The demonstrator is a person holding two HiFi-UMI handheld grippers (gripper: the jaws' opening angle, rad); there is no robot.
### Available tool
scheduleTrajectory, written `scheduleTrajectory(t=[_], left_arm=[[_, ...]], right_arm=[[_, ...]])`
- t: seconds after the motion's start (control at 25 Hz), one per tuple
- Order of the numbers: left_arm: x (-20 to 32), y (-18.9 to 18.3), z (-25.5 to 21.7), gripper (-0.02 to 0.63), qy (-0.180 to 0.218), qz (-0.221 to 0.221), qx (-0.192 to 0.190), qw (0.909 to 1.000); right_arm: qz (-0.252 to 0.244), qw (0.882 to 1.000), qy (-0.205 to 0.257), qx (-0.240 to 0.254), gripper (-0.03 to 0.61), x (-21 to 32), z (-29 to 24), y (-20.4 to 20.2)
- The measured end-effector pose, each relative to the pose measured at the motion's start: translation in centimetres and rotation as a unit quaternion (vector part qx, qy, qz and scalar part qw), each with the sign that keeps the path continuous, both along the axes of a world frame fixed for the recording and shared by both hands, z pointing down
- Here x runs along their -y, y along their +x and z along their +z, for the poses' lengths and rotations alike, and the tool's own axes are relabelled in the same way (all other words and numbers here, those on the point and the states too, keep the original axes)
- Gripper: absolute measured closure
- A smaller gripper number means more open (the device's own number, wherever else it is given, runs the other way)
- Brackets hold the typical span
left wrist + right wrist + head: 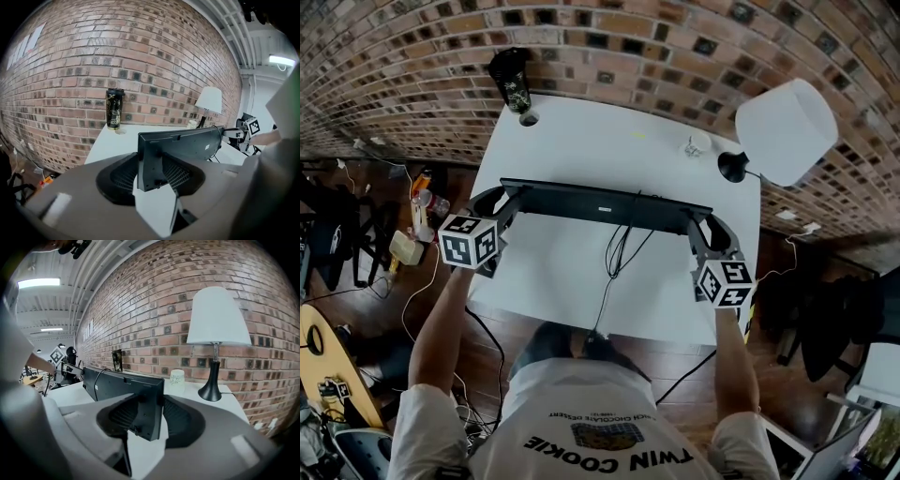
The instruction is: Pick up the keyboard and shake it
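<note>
Tumbler (pixel 512 84): black, upright at the far left corner of the table (pixel 581 141), well apart from the work. Judged no obstacle to a short shake.

Left gripper (pixel 157 173): closed on the left end of the keyboard (pixel 605 206), with a ribbed pad on each face. The bite is shallow and takes only the end edge. Advise firm pressure before any motion.

Keyboard: held between both grippers over the middle of the table, turned up on its long edge with the flat underside facing the person. It appears clear of the tabletop. Judged lifted, with the shake as the step in hand.

Shake method: move both ends together with small, even strokes. Uneven strokes would twist the board in the pads. Hold it over the table so a slip falls short.

Cable (pixel 619 253): hangs in a loop from the keyboard's middle, runs over the near table edge and down toward the floor. Some slack appears present. Judged liable to tug or snag if the strokes are large.

Right gripper (pixel 150 416): closed on the right end of the keyboard, with a pad on each face and a similarly shallow bite.

Cup (pixel 177 377): small and pale, on the table behind the right end. Direct strokes away from it.

Lamp (pixel 216 319): white shade on a black base at the far right corner. Judged the nearest thing to topple.
</note>
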State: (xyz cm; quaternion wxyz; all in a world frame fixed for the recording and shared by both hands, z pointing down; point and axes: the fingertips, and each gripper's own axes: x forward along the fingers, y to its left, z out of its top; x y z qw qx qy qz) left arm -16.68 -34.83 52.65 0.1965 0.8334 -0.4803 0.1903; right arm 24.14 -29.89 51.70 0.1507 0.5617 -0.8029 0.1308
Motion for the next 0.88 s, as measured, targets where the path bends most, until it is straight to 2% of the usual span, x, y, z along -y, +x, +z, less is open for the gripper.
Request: scheduleTrajectory(t=[0.28, 0.52, 0.88], left_arm=[[-1.7, -0.2, -0.1, 0.451, -0.008, 0.016, 0.021, 0.9996], [-3.6, -0.3, -0.1, 0.459, -0.014, 0.036, 0.039, 0.9985], [-5.9, -0.6, 0.5, 0.463, -0.019, 0.032, 0.085, 0.9957]], right_arm=[[-0.007, 1.000, -0.001, -0.004, 0.414, -1.9, 0.1, -0.1], [-0.039, 0.999, -0.009, -0.025, 0.416, -3.6, 0.4, -0.2], [-0.070, 0.996, -0.006, -0.046, 0.416, -6.0, 0.6, -0.6]])
